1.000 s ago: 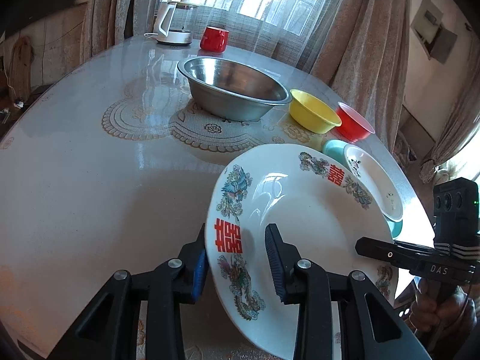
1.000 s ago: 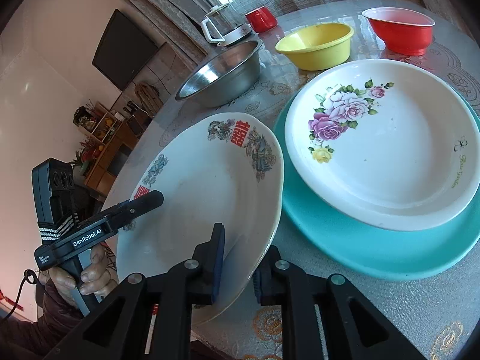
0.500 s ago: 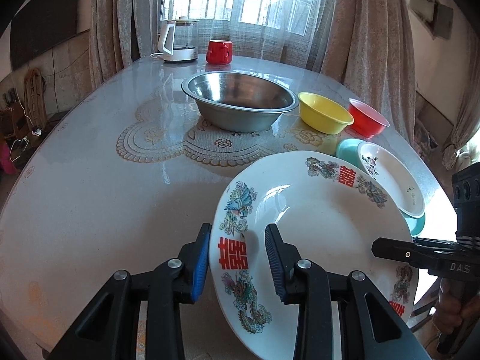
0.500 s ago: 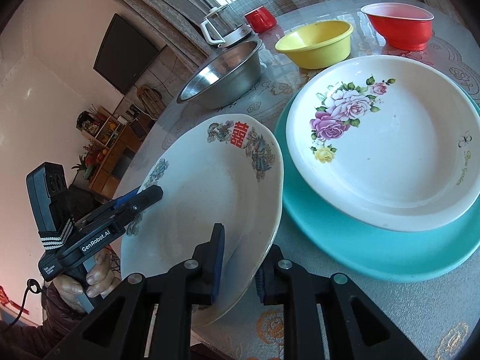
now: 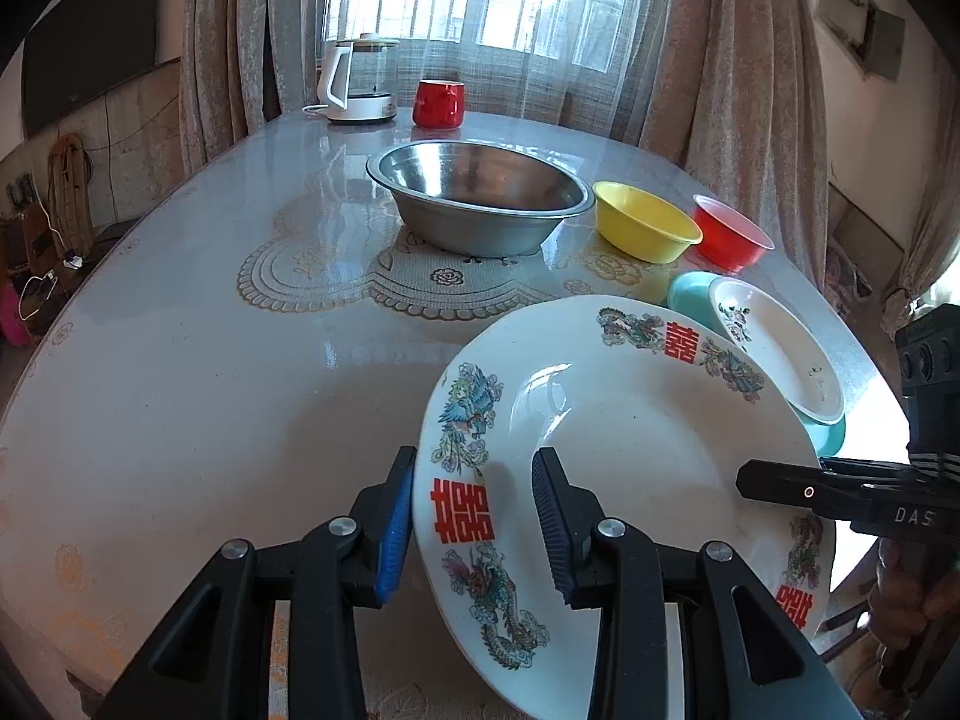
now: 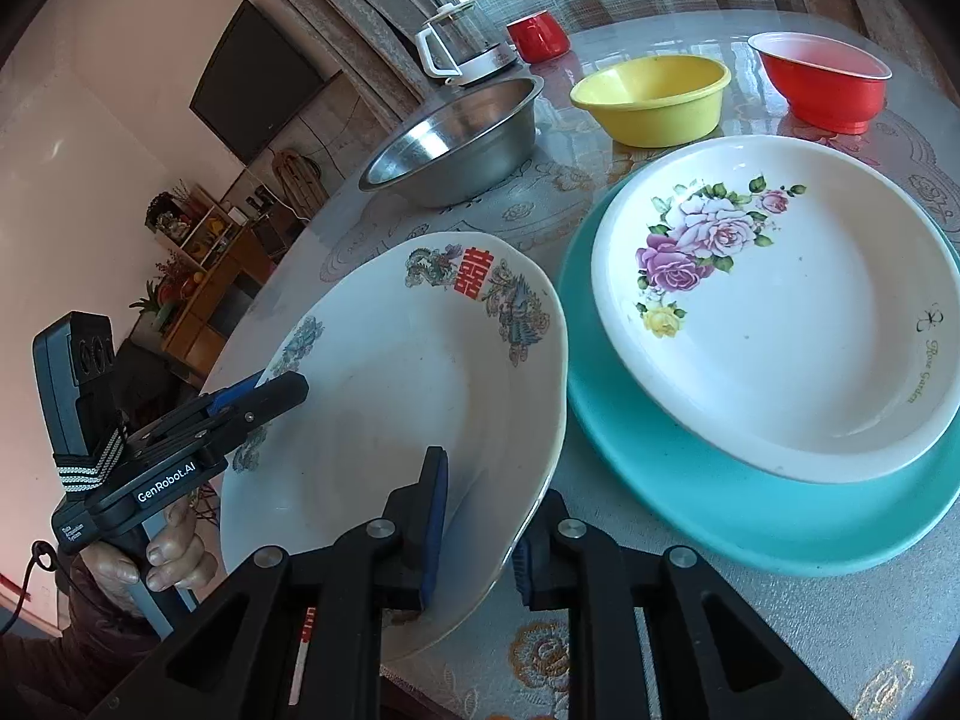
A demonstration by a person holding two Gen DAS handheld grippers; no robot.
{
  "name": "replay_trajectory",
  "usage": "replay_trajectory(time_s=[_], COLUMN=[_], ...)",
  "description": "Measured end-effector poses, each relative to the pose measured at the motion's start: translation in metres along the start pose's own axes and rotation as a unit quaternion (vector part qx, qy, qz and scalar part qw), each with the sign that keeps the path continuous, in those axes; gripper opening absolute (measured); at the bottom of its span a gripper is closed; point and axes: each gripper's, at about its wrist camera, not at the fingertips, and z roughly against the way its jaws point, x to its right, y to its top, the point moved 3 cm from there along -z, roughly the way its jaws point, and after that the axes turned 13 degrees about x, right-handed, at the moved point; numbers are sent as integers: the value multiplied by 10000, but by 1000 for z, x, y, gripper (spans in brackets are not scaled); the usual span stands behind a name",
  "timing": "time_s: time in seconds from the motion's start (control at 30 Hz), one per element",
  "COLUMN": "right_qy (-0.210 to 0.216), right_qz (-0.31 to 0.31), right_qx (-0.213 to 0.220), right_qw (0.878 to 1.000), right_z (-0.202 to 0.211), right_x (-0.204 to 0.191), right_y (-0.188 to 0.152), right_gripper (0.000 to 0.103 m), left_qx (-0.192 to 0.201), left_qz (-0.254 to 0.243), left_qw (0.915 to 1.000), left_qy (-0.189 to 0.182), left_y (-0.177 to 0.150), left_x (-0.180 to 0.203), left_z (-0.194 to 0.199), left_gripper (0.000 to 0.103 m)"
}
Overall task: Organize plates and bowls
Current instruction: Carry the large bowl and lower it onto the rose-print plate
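A large white plate with dragon prints and red characters (image 5: pixel 630 438) is held tilted above the table by both grippers. My left gripper (image 5: pixel 474 516) is shut on its left rim. My right gripper (image 6: pixel 480 516) is shut on its opposite rim (image 6: pixel 420 396). The left gripper also shows in the right wrist view (image 6: pixel 270 387), and the right gripper shows in the left wrist view (image 5: pixel 756 474). To the right, a white rose plate (image 6: pixel 780 312) rests on a teal plate (image 6: pixel 690 480). Both show in the left wrist view: the rose plate (image 5: pixel 780 348) and the teal plate (image 5: pixel 690 294).
A steel basin (image 5: pixel 480 204), a yellow bowl (image 5: pixel 642 228) and a red bowl (image 5: pixel 726 234) stand in a row across the middle of the round table (image 5: pixel 210 360). A white kettle (image 5: pixel 360 81) and a red cup (image 5: pixel 438 102) stand at the far edge by the window.
The dragon plate, held by both grippers, has risen a little from the table. The left wrist view has tilted up to show more of the window.
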Motion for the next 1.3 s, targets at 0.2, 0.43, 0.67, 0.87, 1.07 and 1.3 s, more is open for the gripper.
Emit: replay_trajectory(time_s=[0.2, 0.43, 0.67, 0.87, 1.07, 1.3], right_qy=[-12, -28, -140, -129, -207, -573], right_qz=[7, 323, 625, 675, 655, 550], right_qx=[11, 101, 175, 338, 564, 853], right_qw=[10000, 9994, 9978, 9971, 9960, 9932], right_z=[1, 7, 13, 21, 39, 65], right_x=[-2, -15, -22, -23, -19, 6], right_y=[-2, 2, 2, 10, 21, 39], right_gripper=[20, 20, 20, 20, 20, 20], left_qx=[-36, 62, 211, 393, 475, 607], left_qz=[69, 91, 233, 203, 122, -105], left_qw=[9999, 9998, 9995, 9990, 9986, 9970], left_qy=[126, 150, 55, -46, -183, -470], left_y=[0, -2, -6, 4, 21, 47], left_x=[-1, -3, -6, 0, 17, 58], left_z=[2, 11, 20, 28, 26, 6], left_gripper=[37, 37, 36, 36, 36, 36])
